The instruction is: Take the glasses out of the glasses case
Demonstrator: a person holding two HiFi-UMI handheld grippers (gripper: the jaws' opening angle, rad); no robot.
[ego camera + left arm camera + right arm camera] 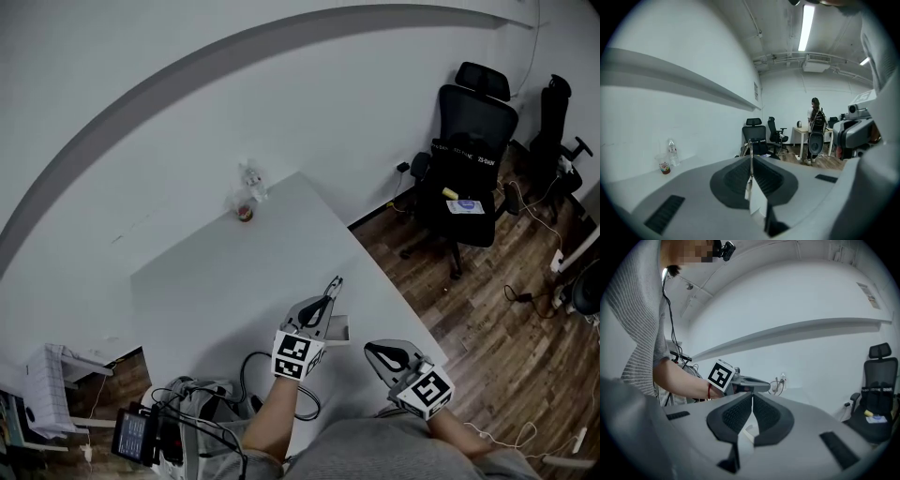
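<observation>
My left gripper [330, 292] is held up over the near right part of the white table [234, 272], jaws shut on a thin wire-framed pair of glasses [336, 281]. In the left gripper view the metal frame [747, 149] sticks up from the closed jaw tips [751, 158]. The right gripper view shows the left gripper [757, 386] from the side, with the round lenses [777, 386] hanging off its tip. My right gripper [369, 349] is just right of it near the table's edge, jaws shut [752, 398] with nothing between them. A small pale box-like thing [337, 328] lies beside the left gripper; I cannot tell if it is the case.
A clear bottle [249, 178] and a cup [245, 212] stand at the table's far edge against the wall. Black office chairs [469, 159] stand on the wood floor to the right. Cables and a bag [187, 412] lie at the lower left. A person [815, 122] stands far off.
</observation>
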